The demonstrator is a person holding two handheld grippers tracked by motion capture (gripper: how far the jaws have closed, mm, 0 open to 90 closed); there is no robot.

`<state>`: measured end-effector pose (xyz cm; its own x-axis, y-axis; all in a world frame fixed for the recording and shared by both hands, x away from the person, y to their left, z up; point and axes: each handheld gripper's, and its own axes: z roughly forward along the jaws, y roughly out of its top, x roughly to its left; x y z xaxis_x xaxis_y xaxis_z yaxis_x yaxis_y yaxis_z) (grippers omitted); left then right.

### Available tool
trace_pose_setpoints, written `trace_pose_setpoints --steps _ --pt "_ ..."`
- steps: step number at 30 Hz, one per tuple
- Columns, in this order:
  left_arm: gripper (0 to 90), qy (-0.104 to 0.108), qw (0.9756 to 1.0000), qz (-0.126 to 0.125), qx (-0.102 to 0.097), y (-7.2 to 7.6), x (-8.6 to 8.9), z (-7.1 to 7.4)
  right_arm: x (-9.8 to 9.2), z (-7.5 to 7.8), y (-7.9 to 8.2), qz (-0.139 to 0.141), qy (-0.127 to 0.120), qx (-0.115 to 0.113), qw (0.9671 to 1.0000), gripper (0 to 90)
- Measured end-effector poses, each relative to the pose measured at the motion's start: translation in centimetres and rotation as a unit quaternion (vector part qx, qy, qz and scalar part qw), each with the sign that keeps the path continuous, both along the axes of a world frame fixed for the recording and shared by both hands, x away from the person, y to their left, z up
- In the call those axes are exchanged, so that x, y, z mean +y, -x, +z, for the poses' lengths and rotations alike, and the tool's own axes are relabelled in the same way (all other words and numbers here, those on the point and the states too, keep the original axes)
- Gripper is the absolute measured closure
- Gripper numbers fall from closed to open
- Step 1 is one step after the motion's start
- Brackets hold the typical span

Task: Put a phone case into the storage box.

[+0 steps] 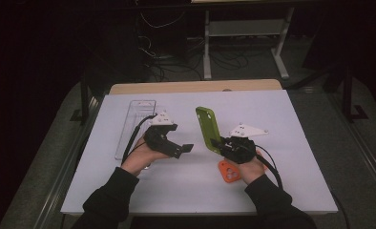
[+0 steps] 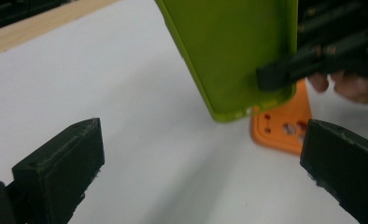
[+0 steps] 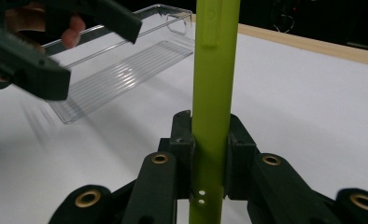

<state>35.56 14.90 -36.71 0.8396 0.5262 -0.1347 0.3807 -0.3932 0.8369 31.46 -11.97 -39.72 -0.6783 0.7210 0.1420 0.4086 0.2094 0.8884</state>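
At a white table (image 1: 281,124), the right gripper (image 1: 220,143) clamps a green phone case (image 1: 208,129) by its lower end and holds it on edge above the surface, jaws pressed to both faces. The left gripper (image 1: 183,150) hangs near it, jaws wide apart and holding nothing. An orange case (image 1: 228,171) lies flat under the right hand, and a clear tray (image 1: 134,125) rests behind the left hand.

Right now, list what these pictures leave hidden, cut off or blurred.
- Orange phone case: high view, the right hand covers part; left gripper view, the green phone case hides its upper part.
- Green phone case: top cut by the frame edge in both gripper views.
- Left gripper: blurred in the right gripper view.
- Clear tray: high view, near end behind the left hand.
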Motion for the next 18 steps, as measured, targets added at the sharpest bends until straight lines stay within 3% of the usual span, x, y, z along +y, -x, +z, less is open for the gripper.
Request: trace_pose_setpoints --steps 3,8,13,18 --pt "0.0 0.005 1.0000 0.003 -0.007 -0.5 -0.1 0.4 0.1 -0.1 -0.1 0.004 -0.004 0.002 1.0000 75.7" --pt "0.0 0.031 0.9994 0.011 -0.011 -0.8 -0.4 0.8 0.7 -0.3 -0.1 0.012 -0.004 0.006 0.9999 75.7" --pt "0.0 0.026 0.9996 0.008 -0.009 -0.7 -0.7 0.4 1.2 -0.4 0.1 0.020 -0.004 0.006 0.9998 75.7" --pt "0.0 0.040 0.9992 -0.002 -0.005 -0.4 -0.9 0.4 2.0 -0.6 0.4 0.028 -0.007 0.005 0.9996 75.7"
